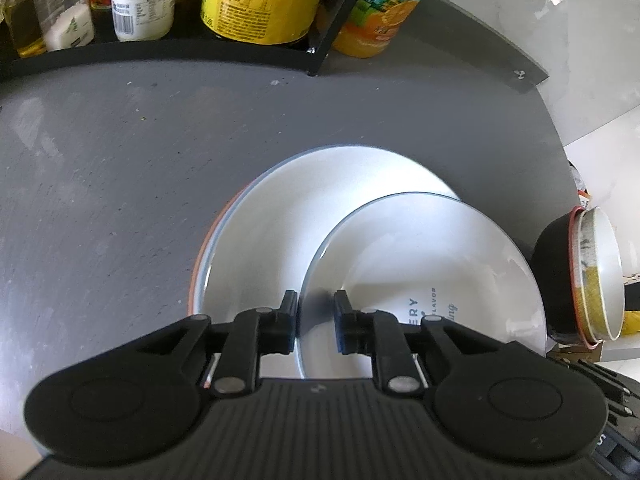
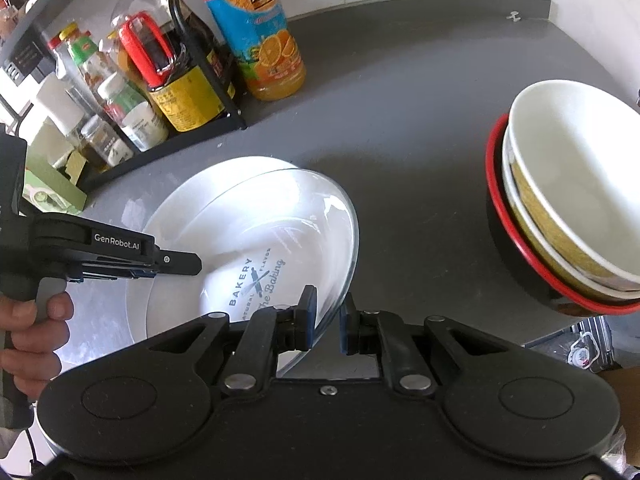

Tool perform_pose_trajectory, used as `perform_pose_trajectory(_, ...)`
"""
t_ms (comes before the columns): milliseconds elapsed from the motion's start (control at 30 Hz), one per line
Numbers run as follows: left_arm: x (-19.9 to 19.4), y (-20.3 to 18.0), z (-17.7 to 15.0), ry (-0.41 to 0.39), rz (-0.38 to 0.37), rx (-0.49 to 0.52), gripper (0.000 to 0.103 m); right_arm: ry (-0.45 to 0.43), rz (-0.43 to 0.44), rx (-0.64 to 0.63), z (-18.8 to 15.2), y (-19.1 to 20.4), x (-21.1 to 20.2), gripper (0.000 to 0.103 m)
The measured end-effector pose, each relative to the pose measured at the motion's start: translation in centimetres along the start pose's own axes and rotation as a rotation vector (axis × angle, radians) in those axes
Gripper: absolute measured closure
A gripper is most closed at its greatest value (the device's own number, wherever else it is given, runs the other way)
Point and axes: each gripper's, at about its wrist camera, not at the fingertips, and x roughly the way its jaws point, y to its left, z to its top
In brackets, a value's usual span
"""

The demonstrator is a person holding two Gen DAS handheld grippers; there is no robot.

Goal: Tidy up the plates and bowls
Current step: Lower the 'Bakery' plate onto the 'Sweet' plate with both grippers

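White ceramic, printed "BAKERY" in its well, the small round plate [image 2: 256, 264] sits tilted on a larger white plate [image 1: 256, 240] on the grey countertop [image 1: 120, 168]. I see both my grippers straddling its rim from opposite sides: the left gripper [image 1: 316, 322] and the right gripper [image 2: 327, 318] each have one finger inside and one outside the edge, but whether either pair actually pinches it I cannot tell. To the right stands a stack of nested bowls [image 2: 568, 208], the outermost black with a red rim. Behind, a black wire rack [image 2: 208, 120] holds condiment bottles, an orange juice bottle [image 2: 260, 36] just beside it.
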Motion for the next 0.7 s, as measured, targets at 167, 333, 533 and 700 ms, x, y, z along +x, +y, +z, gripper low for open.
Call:
perform_pose_trajectory(167,0.04,-0.16,-0.11,-0.017,0.014,0.014,0.085,0.009,-0.005,-0.012,-0.02,0.23,0.38,0.091)
perform_pose_trajectory(333,0.06,-0.51,-0.33,-0.034,0.03,0.043,0.084,0.027,0.002,-0.006,0.09,0.26,0.71,0.086)
perform_pose_trajectory(533,0.18,-0.42,-0.13,-0.039,0.038,0.047,0.083,0.034,0.007,0.035,0.1,-0.06,0.25,0.08)
perform_pose_trajectory(700,0.04,-0.39,-0.03,-0.052,0.055,0.064,0.083,0.038,-0.013,0.048,0.17,-0.35,0.72,0.079)
